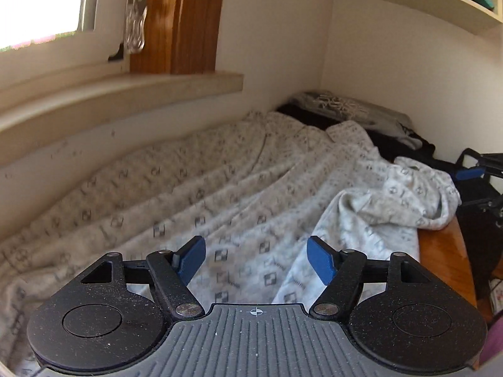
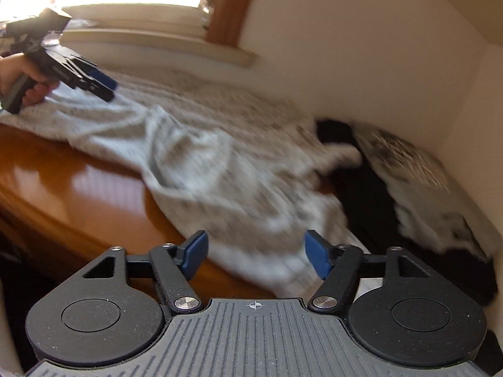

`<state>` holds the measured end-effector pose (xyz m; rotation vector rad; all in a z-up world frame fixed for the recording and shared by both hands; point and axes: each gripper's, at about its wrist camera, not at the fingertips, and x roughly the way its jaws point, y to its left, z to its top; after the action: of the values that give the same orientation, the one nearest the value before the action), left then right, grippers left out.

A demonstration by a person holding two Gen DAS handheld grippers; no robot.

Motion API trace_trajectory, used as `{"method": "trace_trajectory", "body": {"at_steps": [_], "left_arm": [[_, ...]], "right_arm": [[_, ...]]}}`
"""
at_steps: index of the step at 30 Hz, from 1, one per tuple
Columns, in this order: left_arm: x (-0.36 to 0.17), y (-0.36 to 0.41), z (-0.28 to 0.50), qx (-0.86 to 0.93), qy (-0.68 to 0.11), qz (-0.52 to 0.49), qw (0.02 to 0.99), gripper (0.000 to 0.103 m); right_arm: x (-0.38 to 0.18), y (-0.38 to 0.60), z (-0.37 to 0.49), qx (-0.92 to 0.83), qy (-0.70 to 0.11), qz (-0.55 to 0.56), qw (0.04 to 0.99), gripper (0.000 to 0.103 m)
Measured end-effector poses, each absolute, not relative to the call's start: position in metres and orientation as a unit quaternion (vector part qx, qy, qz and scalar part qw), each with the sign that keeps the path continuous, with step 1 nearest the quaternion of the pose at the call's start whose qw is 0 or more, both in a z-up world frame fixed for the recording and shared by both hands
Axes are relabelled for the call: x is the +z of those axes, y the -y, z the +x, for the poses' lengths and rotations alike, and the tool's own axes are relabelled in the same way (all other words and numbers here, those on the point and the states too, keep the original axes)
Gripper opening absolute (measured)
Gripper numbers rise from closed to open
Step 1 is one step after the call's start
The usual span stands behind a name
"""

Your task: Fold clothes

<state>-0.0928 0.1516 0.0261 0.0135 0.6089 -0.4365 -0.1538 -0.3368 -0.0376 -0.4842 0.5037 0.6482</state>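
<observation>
The pale patterned garment (image 1: 239, 188) lies spread over most of the wooden worktop (image 2: 78, 182), its far side running along the wall under the window sill (image 1: 119, 94) and its near side reaching toward the worktop's front edge. It is laid out rather than folded: the main body looks roughly flat but rumpled with long creases, and at its right end a part of it, perhaps a hood or sleeve, is bunched up in a heap (image 1: 408, 198) near the front edge. No clean fold line shows anywhere on it.

The left hand-held gripper (image 1: 256, 259) hovers above the cloth with its blue pads spread wide and nothing between them. The right hand-held gripper (image 2: 256, 256) is likewise spread wide and empty, poised over the near hem at the right part of the garment. In the right wrist view the left tool shows at the far left, held in a hand (image 2: 22, 78) above the garment's left end.

In the back right corner of the worktop sit a dark garment (image 2: 361, 188) and a grey printed one (image 1: 345, 106) on top of it; whether these are already folded or waiting their turn cannot be told for certain, though they look loosely piled.

Judged from this, the task is at an early stage for this garment: it appears spread and released, with smoothing the bunched end and all the actual folds still to do.
</observation>
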Motion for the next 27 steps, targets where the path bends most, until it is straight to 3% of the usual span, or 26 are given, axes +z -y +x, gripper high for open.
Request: {"method": "trace_trajectory", "body": {"at_steps": [7, 9, 10, 14, 20, 24, 25, 26, 27], "left_arm": [[0.022, -0.16, -0.09, -0.224, -0.318, -0.02, 0.921, 0.078], [0.021, -0.163, -0.092, -0.226, -0.321, -0.028, 0.919, 0.078], [0.021, -0.165, -0.092, -0.227, -0.321, -0.033, 0.919, 0.078], [0.021, -0.172, -0.096, -0.223, -0.319, -0.05, 0.92, 0.078], [0.023, -0.185, -0.099, -0.193, -0.311, -0.077, 0.927, 0.078], [0.024, -0.184, -0.101, -0.185, -0.307, -0.073, 0.931, 0.078], [0.025, -0.183, -0.101, -0.184, -0.307, -0.069, 0.931, 0.078], [0.025, -0.182, -0.101, -0.183, -0.307, -0.065, 0.932, 0.078], [0.025, -0.181, -0.101, -0.184, -0.307, -0.063, 0.932, 0.079]], "right_arm": [[-0.054, 0.356, -0.13, 0.307, -0.266, -0.213, 0.889, 0.077], [-0.054, 0.362, -0.121, 0.322, -0.282, -0.18, 0.886, 0.05], [-0.053, 0.363, -0.117, 0.332, -0.289, -0.173, 0.881, 0.031], [-0.039, 0.352, -0.113, 0.315, -0.279, -0.219, 0.88, 0.014], [0.019, 0.298, -0.075, 0.268, -0.186, -0.282, 0.902, 0.013], [0.063, 0.241, -0.048, 0.239, -0.057, -0.245, 0.938, 0.014], [0.066, 0.23, -0.044, 0.241, -0.044, -0.238, 0.94, 0.021], [0.067, 0.22, -0.042, 0.246, -0.039, -0.235, 0.939, 0.037], [0.067, 0.21, -0.039, 0.251, -0.034, -0.233, 0.939, 0.045]]}}
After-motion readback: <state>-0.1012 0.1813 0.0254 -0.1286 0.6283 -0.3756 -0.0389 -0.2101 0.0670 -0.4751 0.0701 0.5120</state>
